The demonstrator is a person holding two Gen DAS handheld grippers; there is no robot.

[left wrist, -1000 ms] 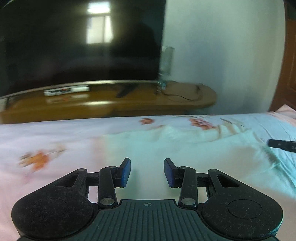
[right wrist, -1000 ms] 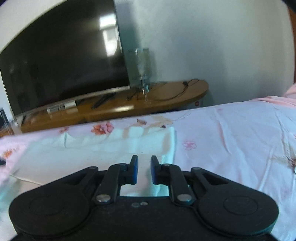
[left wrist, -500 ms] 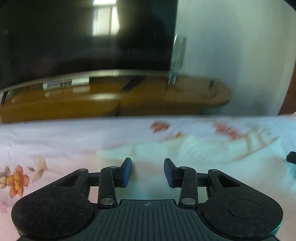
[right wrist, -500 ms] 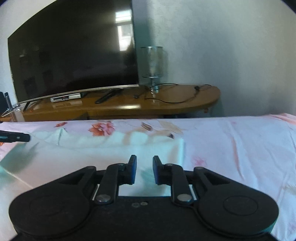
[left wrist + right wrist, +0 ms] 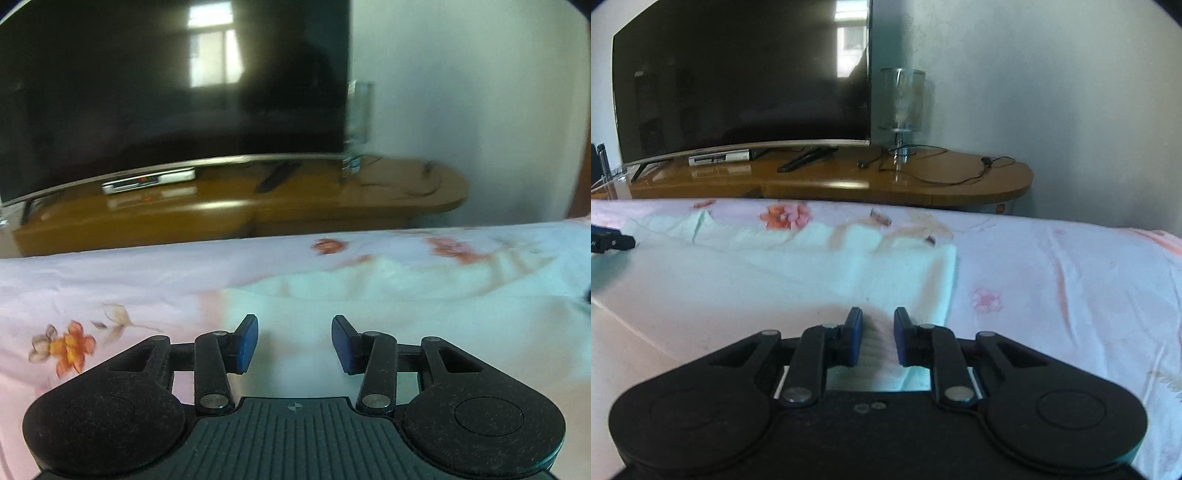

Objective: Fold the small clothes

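A pale mint-white garment (image 5: 406, 306) lies spread flat on the pink floral bedsheet (image 5: 92, 288). My left gripper (image 5: 294, 341) is open and empty, just above the garment near its left edge. In the right wrist view the same garment (image 5: 798, 273) lies wide across the bed, its right edge close by. My right gripper (image 5: 878, 338) is open with a narrow gap, low over the garment's near right part, holding nothing. The left gripper's tip (image 5: 611, 242) shows at the far left of that view.
A wooden TV bench (image 5: 886, 181) stands past the bed's far edge, carrying a large dark TV (image 5: 738, 81), a glass lamp (image 5: 903, 107), a remote and cables. A white wall (image 5: 1052, 92) rises behind. Bare sheet (image 5: 1052, 288) lies to the garment's right.
Both grippers have shifted over the garment, and both views have swung a little. The right gripper's jaws have opened slightly wider. The left jaws kept the same wide gap.
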